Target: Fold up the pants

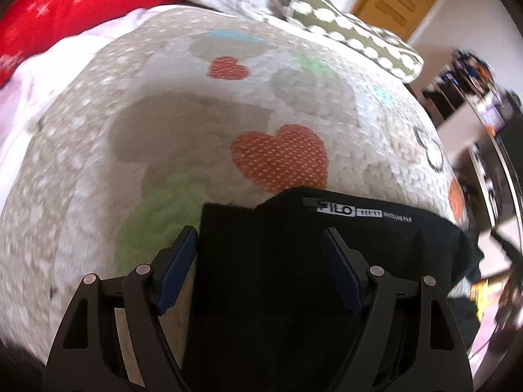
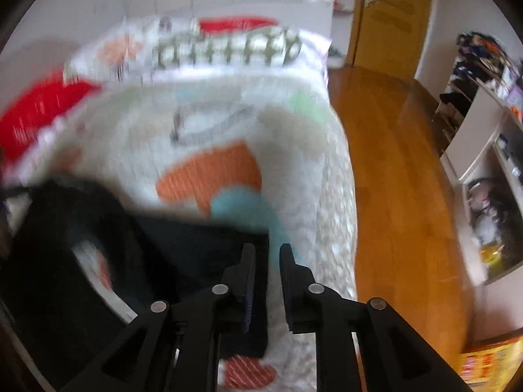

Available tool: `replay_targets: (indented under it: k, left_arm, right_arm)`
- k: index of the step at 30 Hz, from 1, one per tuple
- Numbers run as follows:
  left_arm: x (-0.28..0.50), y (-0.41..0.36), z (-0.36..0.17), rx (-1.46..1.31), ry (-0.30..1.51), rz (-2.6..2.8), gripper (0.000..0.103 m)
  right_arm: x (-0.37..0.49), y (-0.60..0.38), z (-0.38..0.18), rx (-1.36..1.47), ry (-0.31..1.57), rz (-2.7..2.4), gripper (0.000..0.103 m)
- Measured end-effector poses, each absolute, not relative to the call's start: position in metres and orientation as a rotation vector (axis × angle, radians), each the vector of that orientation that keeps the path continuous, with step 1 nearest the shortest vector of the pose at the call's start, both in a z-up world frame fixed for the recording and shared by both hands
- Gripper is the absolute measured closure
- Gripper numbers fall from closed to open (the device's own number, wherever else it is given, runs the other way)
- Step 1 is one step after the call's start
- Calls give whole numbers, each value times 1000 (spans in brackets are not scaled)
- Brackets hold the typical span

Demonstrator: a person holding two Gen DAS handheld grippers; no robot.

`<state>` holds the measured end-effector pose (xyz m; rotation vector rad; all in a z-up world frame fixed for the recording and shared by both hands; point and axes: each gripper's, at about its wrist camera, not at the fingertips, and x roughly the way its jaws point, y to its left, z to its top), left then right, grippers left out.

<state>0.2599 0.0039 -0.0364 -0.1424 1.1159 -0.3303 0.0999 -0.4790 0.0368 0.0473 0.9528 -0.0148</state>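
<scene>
In the left wrist view, the left gripper stands with its fingers spread wide and nothing clamped; the black fabric pants lie under and between them in the lower middle of the frame, a grey printed label showing near their upper edge. The pants rest on a white textured bedspread with orange hearts and green patches, which fills the centre. A red blanket sits at upper left, a green pillow with white dots at upper right. In the right wrist view, heavily blurred, the right gripper shows its fingers only a narrow gap apart, at the right edge of the pants in the lower middle; the fabric's edge appears to lie between or just behind them, but I cannot tell whether the pads press on it. The pants bunch into a dark loop at lower left. My worry is that a loose or partial hold here would let the edge slip when lifted, leaving a crooked fold, and the bunched loop could crease under. Only the left view gives the label and a sharp look at the fabric's edge; only the right view shows the wooden floor, the bed's side and the bunched loop.
</scene>
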Motion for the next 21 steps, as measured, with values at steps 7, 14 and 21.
replay_targets:
  k: [7,14,21]
  left_arm:
    - [282,3,-48,-89,1157,-409,25]
    - [288,-27,-57,108,1159,-445,9]
    - [288,-41,-53,174,1093,-504,39]
  right_arm:
    - [134,-410,52,70,906,342,56]
    - [198,-331,2,-5,1022,543,55]
    - [205,-306,-25,-82,1021,564,88]
